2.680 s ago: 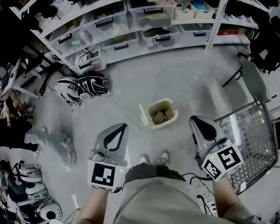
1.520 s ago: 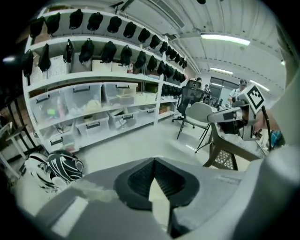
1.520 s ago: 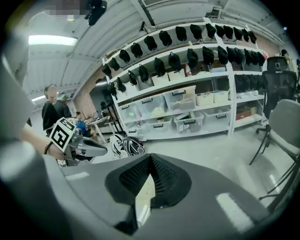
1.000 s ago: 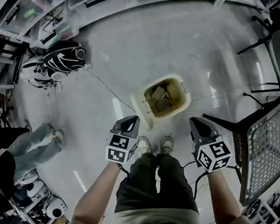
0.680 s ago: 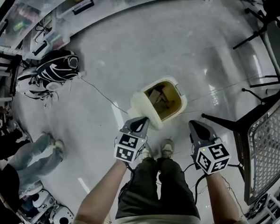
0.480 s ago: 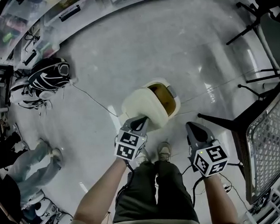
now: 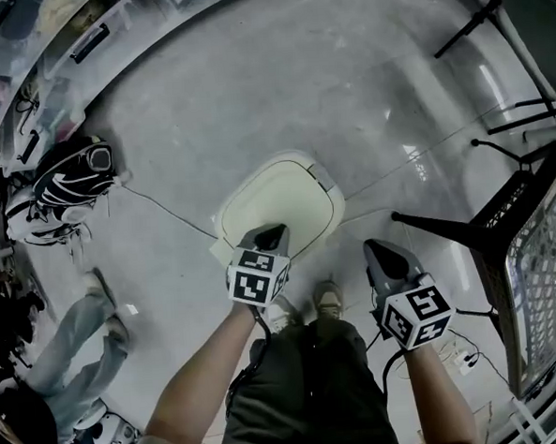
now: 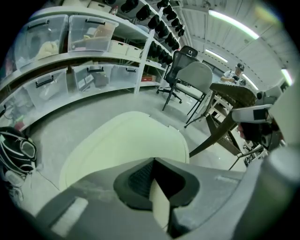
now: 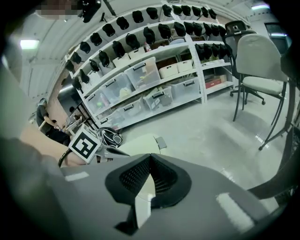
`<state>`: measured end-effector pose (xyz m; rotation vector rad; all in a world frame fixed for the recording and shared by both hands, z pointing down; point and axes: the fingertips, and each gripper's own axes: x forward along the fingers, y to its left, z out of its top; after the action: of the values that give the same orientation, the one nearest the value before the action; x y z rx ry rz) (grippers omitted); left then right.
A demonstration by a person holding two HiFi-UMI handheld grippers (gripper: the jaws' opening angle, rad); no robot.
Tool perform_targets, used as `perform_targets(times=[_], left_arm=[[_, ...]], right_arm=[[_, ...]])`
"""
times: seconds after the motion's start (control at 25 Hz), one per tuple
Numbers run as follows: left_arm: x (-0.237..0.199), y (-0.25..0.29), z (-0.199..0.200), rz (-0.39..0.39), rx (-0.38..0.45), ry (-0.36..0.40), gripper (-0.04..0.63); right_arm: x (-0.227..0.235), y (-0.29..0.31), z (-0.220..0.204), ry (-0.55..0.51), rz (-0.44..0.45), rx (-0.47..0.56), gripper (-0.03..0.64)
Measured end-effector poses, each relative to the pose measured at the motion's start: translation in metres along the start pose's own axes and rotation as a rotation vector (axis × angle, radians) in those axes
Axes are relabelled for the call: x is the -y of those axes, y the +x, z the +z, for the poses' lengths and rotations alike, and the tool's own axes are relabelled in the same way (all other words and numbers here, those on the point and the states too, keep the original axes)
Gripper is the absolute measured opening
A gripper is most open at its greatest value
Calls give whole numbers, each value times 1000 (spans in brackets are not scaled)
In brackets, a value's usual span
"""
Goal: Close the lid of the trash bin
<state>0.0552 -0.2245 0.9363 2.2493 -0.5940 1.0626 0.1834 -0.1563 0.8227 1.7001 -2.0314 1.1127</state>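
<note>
Cream plastic trash-bin lid: we find it down.
Left claw closed, empty, over its near edge; right claw likewise closed, empty.

Head view's flat and grey, colour nearly gone. Glare streaks flash white on the polished floor at right, and the lid reads pale and evenly lit. Shelves bend hard along the top edge. Left gripper view now: strip lights burn overhead, the corners go black, and the left gripper up close is soft. Right gripper view: 1 light blooms at upper left, that whole side smears badly, the right gripper blurs near the lens, and the far shelves stay fairly sharp.
</note>
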Motion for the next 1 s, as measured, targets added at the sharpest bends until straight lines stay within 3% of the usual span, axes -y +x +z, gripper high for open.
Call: perform_targets(times=[0.2, 0.4, 0.56, 1.0], left_arm=[[2, 5, -3, 25, -51, 85, 3], [11, -23, 4, -18, -39, 27, 2], [22, -71, 25, -1, -21, 52, 2], [76, -254, 130, 17, 165, 136, 2]], right_arm=[[1, 3, -8, 4, 13, 2, 3], [-14, -14, 10, 13, 15, 9, 3], [-35, -42, 43, -9, 29, 27, 3], [-129, -158, 177, -144, 92, 129, 3]])
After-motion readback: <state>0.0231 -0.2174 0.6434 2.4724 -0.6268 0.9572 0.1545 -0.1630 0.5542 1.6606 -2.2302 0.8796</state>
